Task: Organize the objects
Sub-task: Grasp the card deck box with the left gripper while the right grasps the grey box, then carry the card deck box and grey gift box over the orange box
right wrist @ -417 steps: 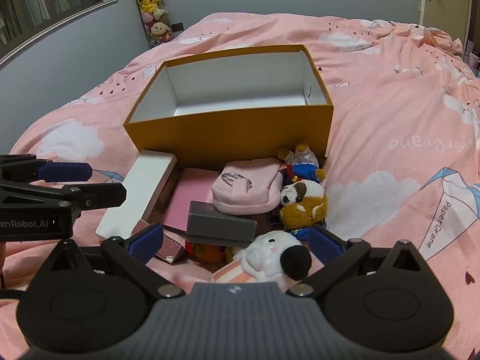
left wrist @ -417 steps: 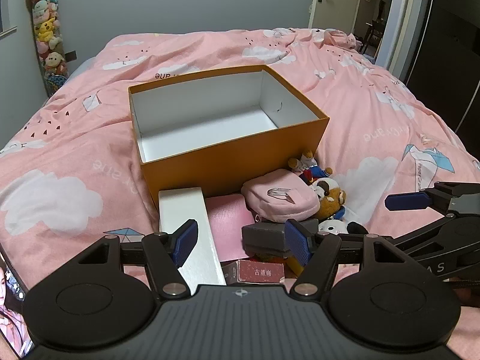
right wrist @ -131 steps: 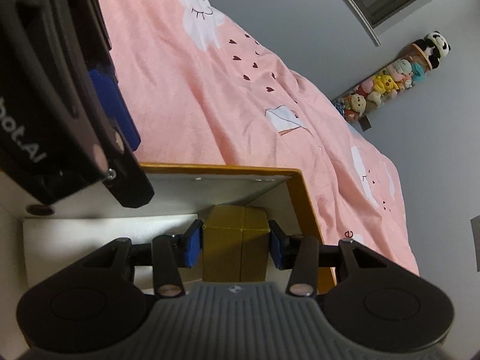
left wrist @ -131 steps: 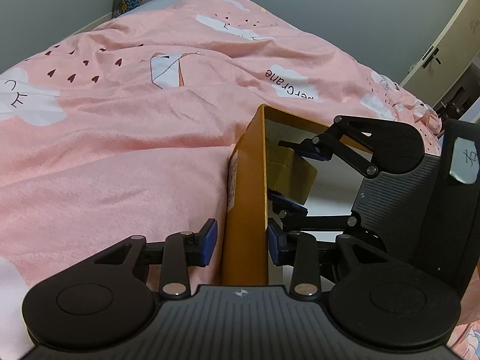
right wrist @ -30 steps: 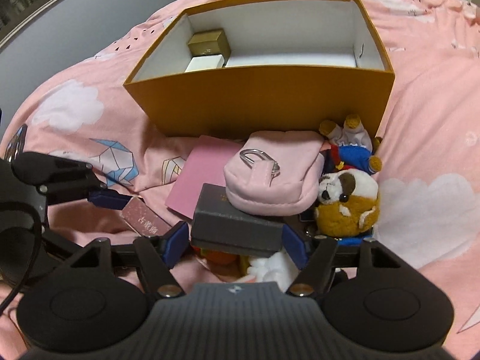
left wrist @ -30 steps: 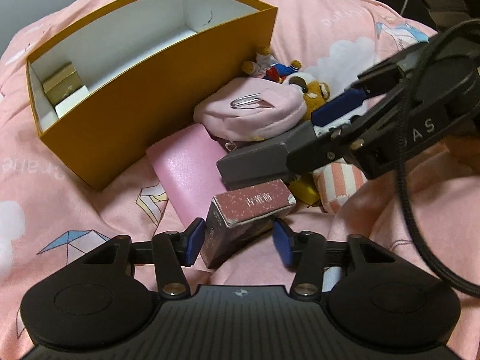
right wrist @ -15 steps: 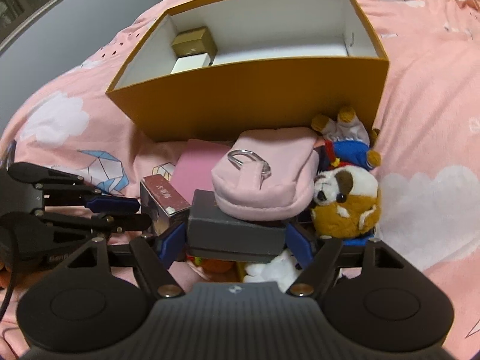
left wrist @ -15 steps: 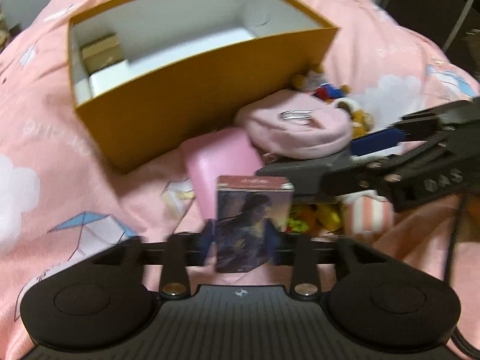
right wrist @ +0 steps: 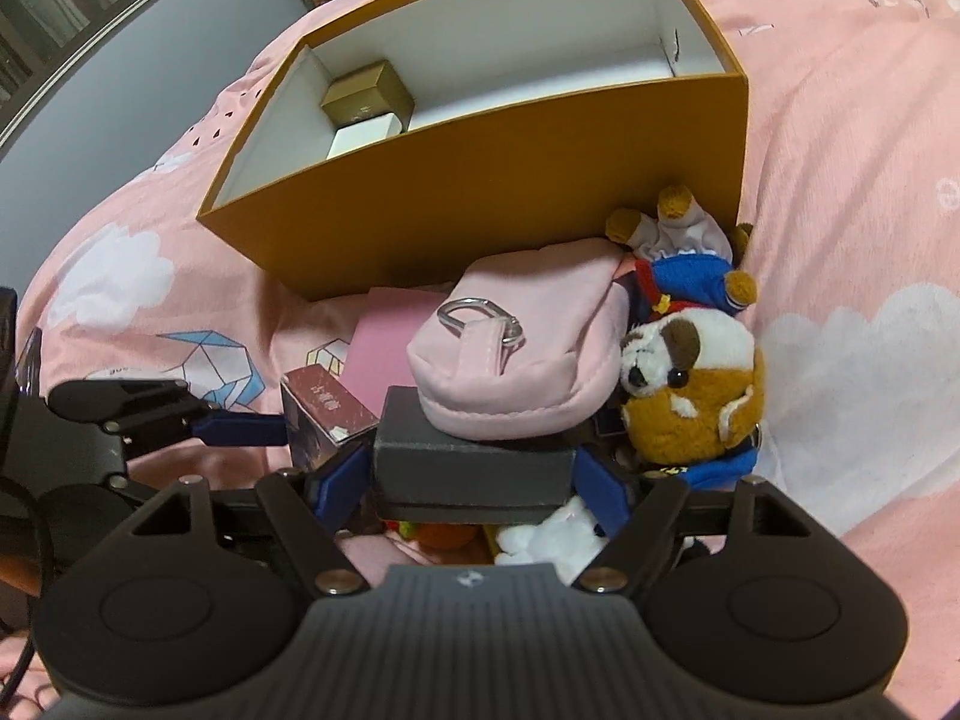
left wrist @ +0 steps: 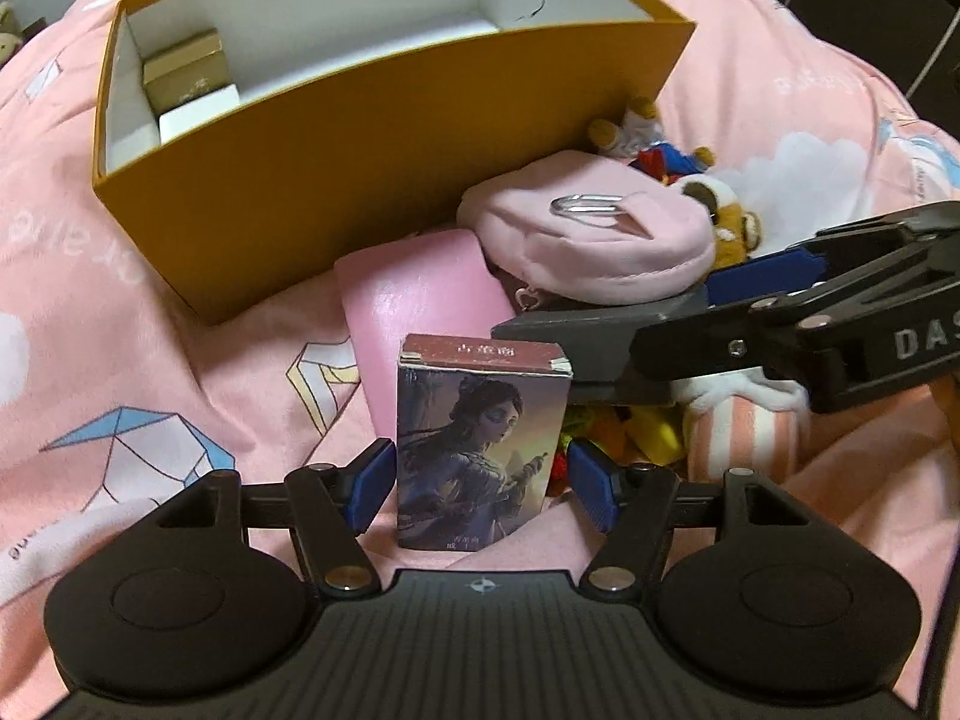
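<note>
An open orange box (left wrist: 384,138) (right wrist: 540,192) sits on the pink bed, with a gold box (left wrist: 183,69) (right wrist: 366,97) and a white box (left wrist: 198,114) (right wrist: 363,135) in its left end. My left gripper (left wrist: 480,480) is shut on an upright card box with a painted woman (left wrist: 480,444) (right wrist: 324,414). My right gripper (right wrist: 471,480) is shut on a dark grey box (right wrist: 474,468) (left wrist: 576,330) that lies under a pink pouch (right wrist: 516,348) (left wrist: 594,240).
In front of the orange box lie a pink flat case (left wrist: 420,300) (right wrist: 390,348), a brown and white plush dog (right wrist: 696,396) (left wrist: 726,222), a blue-dressed plush (right wrist: 684,264) and a striped plush (left wrist: 744,438). Pink bedding (right wrist: 870,180) spreads around.
My left gripper has picked up the card box and stood it upright. My right gripper has closed on the dark grey box under the pouch.
</note>
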Available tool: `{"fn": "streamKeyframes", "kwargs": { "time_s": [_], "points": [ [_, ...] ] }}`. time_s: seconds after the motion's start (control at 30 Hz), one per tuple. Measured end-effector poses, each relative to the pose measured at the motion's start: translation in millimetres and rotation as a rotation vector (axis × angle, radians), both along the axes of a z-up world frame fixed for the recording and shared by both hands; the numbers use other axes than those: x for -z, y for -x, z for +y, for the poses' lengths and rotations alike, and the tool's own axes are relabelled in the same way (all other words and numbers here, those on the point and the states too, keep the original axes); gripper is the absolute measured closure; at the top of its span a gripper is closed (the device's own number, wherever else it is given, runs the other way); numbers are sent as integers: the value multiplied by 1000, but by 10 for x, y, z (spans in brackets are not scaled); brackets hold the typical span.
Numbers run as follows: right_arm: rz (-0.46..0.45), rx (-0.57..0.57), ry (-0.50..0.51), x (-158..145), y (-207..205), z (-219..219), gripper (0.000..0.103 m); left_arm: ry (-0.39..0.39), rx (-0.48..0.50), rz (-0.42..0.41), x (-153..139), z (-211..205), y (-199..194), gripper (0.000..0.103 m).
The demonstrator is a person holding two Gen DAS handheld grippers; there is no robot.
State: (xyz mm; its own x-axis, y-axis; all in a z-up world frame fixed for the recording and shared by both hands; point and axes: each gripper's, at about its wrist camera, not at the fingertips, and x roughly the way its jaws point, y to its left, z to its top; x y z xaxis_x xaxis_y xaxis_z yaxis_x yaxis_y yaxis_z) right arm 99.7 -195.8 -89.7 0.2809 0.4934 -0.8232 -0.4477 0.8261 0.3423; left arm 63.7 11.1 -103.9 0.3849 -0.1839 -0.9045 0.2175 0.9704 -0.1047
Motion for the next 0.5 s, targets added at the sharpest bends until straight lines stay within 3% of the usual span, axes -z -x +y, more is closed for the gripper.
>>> {"fn": "streamKeyframes", "kwargs": {
  "time_s": [0.13,0.5],
  "points": [
    [6,-7,0,11,-14,34,20,-14,-22,6,35,-1,5,36],
    [53,24,-18,76,-121,-24,18,101,-127,-8,-53,260,40,38]
  ]
}}
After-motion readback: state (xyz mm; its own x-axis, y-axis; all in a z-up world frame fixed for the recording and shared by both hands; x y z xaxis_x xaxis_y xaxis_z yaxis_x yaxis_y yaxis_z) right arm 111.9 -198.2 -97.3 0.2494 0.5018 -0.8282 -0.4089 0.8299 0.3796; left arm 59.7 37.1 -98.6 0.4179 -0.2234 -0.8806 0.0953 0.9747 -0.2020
